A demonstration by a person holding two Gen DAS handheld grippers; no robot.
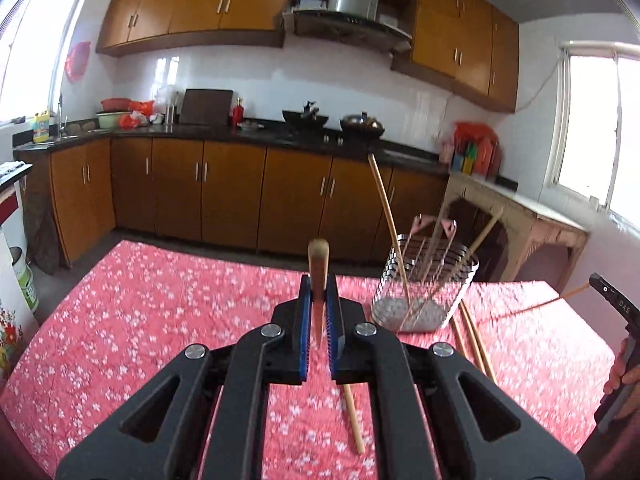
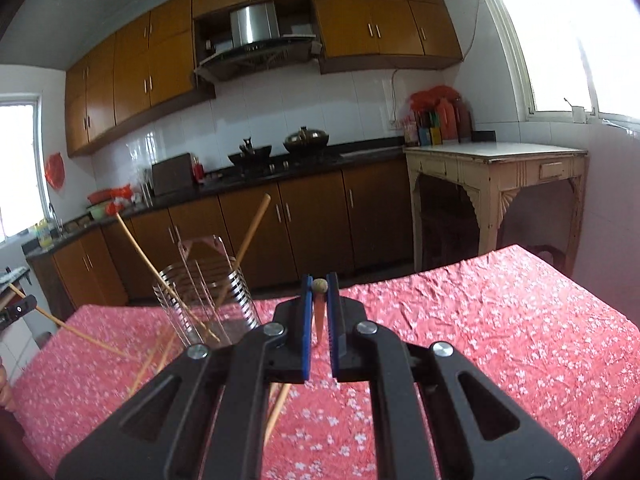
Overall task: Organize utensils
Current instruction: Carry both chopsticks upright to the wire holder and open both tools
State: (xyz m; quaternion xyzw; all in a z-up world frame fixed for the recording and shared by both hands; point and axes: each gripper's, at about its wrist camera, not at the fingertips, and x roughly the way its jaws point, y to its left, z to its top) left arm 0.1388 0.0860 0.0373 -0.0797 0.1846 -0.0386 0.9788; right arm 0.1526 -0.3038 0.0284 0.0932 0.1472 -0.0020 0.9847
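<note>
My left gripper point(image 1: 319, 294) is shut on a wooden chopstick point(image 1: 318, 264) whose end pokes up between the blue pads; its lower part shows below at the table. My right gripper point(image 2: 320, 294) is shut on another chopstick point(image 2: 320, 285), seen end-on. A wire utensil holder point(image 1: 428, 280) stands on the table right of the left gripper, with chopsticks leaning out; it shows left of the right gripper point(image 2: 208, 300). Loose chopsticks point(image 1: 474, 340) lie beside the holder. The right gripper's body shows at the left wrist view's right edge point(image 1: 616, 308), the left one at the other view's left edge point(image 2: 18, 310).
The table wears a red flowered cloth point(image 1: 160, 312). Behind it run brown kitchen cabinets with a dark counter point(image 1: 240, 132), woks on the stove and a cream side table point(image 2: 496, 160) under a window at right.
</note>
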